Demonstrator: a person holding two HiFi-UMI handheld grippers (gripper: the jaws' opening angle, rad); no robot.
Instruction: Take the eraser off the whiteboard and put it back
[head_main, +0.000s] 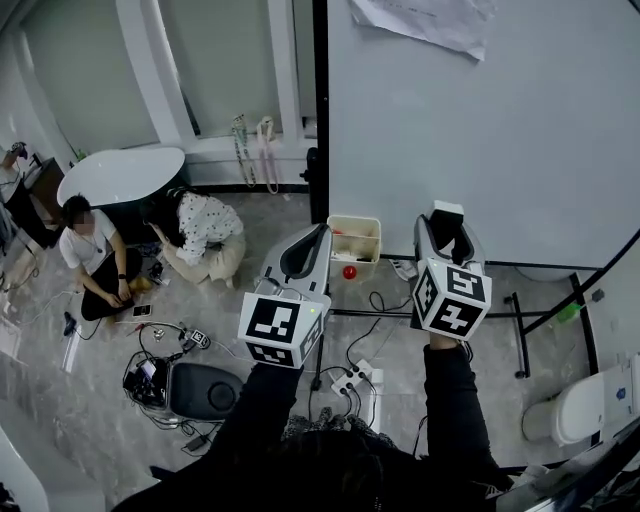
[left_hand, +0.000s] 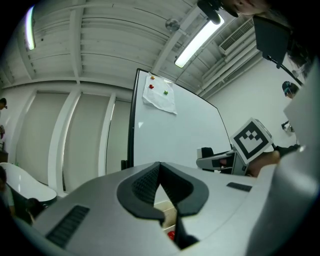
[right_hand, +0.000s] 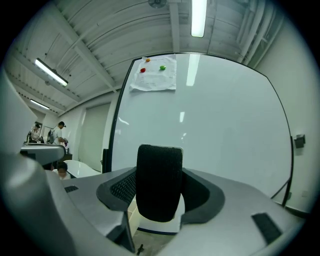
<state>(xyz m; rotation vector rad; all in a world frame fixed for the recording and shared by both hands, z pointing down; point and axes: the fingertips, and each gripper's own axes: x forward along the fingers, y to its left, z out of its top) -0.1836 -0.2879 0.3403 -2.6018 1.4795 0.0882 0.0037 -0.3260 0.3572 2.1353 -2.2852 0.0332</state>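
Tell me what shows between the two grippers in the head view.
In the head view, an open cream box with a red ball by it shows between the left gripper and the right gripper.

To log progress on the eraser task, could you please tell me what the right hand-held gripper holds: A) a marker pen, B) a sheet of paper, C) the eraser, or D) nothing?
C: the right hand-held gripper has the eraser, black felt facing the camera, clamped between its jaws in front of the whiteboard.

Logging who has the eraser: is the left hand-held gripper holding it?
No, the left hand-held gripper has its jaws shut on nothing; the eraser sits between the jaws of the right hand-held gripper.
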